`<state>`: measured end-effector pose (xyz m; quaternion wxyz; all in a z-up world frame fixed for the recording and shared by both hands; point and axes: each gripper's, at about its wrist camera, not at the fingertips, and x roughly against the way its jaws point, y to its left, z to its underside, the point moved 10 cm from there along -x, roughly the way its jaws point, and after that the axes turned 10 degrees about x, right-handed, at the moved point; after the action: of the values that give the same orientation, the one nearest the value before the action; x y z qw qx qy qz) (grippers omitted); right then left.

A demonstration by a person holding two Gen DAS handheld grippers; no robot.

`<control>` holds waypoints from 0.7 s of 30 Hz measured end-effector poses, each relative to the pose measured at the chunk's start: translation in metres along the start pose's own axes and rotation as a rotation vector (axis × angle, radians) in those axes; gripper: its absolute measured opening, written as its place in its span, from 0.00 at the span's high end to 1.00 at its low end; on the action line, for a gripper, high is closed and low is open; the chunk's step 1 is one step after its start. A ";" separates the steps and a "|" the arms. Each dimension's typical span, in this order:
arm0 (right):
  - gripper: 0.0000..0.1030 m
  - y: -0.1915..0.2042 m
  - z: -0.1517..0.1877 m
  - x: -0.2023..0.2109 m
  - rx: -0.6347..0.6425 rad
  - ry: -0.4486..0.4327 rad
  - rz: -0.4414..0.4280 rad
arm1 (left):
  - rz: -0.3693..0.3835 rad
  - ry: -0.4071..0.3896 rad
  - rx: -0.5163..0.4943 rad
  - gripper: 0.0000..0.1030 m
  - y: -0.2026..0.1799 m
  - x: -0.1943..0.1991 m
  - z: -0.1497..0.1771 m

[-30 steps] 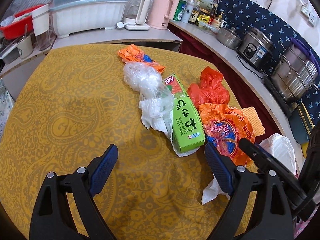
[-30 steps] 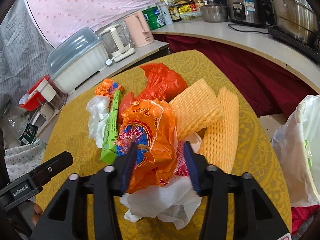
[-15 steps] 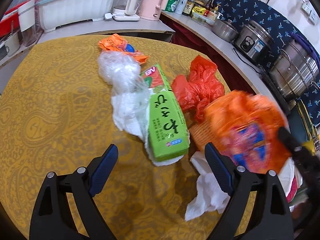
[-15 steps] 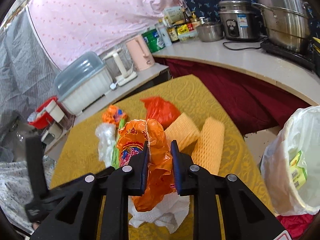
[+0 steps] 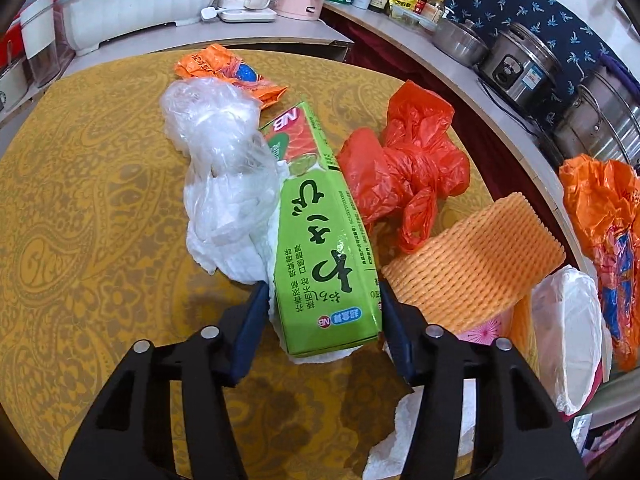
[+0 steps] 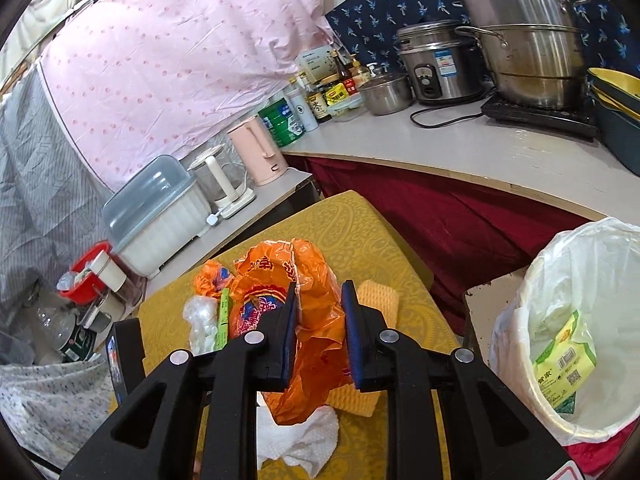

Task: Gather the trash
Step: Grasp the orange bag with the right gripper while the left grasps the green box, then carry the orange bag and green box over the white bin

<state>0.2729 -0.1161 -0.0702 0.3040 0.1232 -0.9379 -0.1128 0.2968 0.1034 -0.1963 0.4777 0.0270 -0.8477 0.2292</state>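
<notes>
Orange wrapper [image 6: 308, 332] hangs pinched in the right gripper [image 6: 318, 334], lifted above the table [image 6: 404, 280]. The left gripper [image 5: 324, 328] brackets the green carton [image 5: 326, 264], apparently touching it.

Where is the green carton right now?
In the left wrist view, the green carton lies on the yellow table, its near end between the left gripper fingers, clear plastic bag left, red bag right.
</notes>
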 end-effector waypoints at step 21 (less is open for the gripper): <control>0.81 -0.018 -0.002 0.048 -0.034 -0.070 0.014 | 0.101 -0.153 -0.034 0.57 -0.028 0.103 0.001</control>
<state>0.2393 -0.1474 -0.0479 0.2738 0.1074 -0.9468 -0.1306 0.2472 0.0955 -0.1020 0.3999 -0.0066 -0.8856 0.2361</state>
